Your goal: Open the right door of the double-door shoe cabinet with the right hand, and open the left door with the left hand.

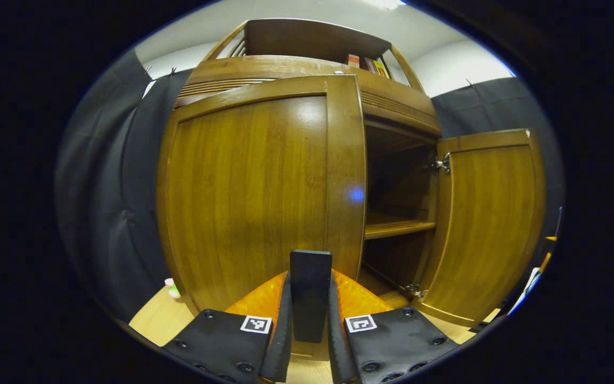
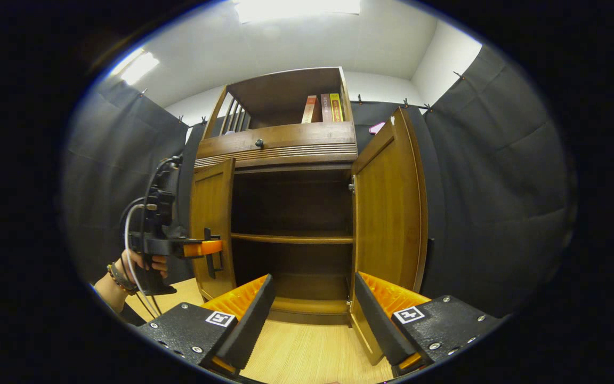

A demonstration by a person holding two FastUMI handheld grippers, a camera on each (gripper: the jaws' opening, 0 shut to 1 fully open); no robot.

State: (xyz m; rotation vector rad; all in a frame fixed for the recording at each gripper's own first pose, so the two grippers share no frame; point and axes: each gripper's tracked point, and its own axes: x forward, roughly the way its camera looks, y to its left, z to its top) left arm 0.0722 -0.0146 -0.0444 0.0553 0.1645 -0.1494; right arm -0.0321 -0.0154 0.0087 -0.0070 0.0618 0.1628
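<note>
The wooden shoe cabinet [image 2: 280,144] stands ahead with both doors swung out. In the left gripper view, my left gripper [image 1: 310,278] is shut on the dark upright handle [image 1: 310,261] of the left door [image 1: 248,192], which stands partly open. The right door [image 1: 491,224] hangs wide open beyond it. In the right gripper view, my right gripper [image 2: 315,317] is open and holds nothing, facing the cabinet's dark inside between the left door [image 2: 212,213] and the right door [image 2: 389,213]. The left gripper [image 2: 208,248] also shows there at the left door's handle [image 2: 212,264], held by a hand [image 2: 144,264].
One shelf [image 2: 292,238] crosses the cabinet's inside. Above are a drawer with a knob [image 2: 258,142] and an open top shelf with books [image 2: 324,108]. Black cloth walls close in both sides. A small white and green object [image 1: 171,288] lies on the wooden floor [image 2: 301,352].
</note>
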